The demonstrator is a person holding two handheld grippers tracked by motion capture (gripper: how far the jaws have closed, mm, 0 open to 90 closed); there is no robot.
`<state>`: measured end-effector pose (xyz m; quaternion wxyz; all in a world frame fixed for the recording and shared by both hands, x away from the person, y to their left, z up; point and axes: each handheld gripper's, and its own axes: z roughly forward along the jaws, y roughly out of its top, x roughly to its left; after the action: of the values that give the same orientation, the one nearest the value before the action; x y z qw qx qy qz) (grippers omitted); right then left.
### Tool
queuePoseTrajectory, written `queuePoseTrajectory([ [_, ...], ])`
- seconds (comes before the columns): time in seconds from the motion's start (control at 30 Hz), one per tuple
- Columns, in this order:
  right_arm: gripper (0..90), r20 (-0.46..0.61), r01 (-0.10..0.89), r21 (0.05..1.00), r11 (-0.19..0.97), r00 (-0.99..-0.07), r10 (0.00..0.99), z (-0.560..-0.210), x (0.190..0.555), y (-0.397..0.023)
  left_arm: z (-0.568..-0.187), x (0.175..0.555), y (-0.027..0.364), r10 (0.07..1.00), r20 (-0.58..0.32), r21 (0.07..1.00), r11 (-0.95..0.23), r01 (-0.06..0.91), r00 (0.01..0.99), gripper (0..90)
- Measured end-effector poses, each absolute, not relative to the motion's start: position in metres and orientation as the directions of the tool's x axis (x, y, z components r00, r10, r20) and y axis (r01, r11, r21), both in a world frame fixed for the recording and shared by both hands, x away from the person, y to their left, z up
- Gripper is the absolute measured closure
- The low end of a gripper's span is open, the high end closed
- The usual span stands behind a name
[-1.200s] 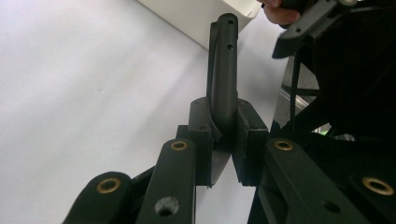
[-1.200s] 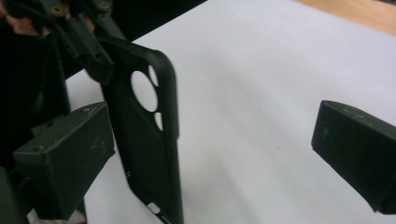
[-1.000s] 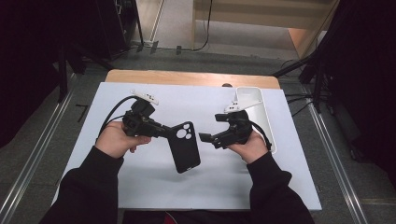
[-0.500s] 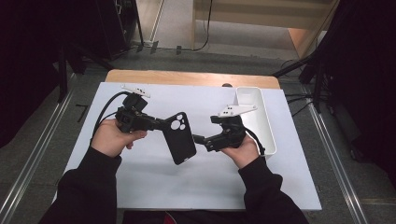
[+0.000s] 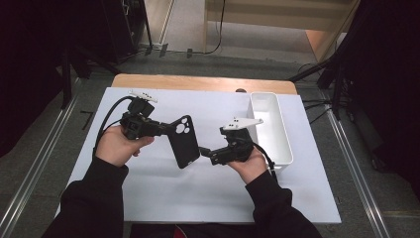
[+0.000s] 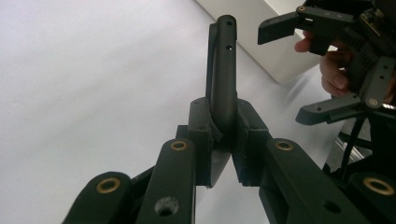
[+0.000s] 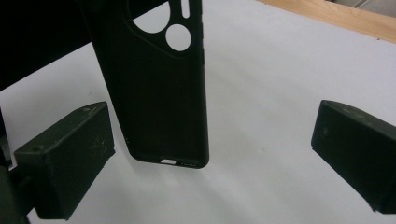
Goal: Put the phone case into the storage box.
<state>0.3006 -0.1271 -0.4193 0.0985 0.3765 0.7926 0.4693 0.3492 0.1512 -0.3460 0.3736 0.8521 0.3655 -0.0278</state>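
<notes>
White sheeting (image 5: 148, 198) covers the work table, with a wooden edge strip at its far side. Above the sheet's centre the black phone case (image 5: 184, 141) hangs off the surface, well to the left of the white bin (image 5: 270, 126). The left gripper (image 6: 223, 135) is clenched on the case's edge, near the camera cut-outs, and the case stands edge-on between its pads. Compared with a second ago, the case has been lifted slightly and swung toward the left, away from the bin, and now hangs nearly upright. The right gripper (image 5: 204, 151) has come in low from the bin side; its jaws stand released and wide apart, level with the case's lower end (image 7: 168, 158), touching nothing. By judgement, a handover or two-handed grasp is being prepared: the right jaws must still close on the free lower end.
</notes>
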Motion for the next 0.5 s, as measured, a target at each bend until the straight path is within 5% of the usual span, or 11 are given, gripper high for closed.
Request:
queuePoseTrajectory([
  [0.5,0.0,0.209,0.513,0.822,0.250,-0.678,0.705,-0.420,0.290,-0.103,-0.352,0.344,0.136,0.612,-0.335,0.607,-0.441,0.661,0.716,78.8],
])
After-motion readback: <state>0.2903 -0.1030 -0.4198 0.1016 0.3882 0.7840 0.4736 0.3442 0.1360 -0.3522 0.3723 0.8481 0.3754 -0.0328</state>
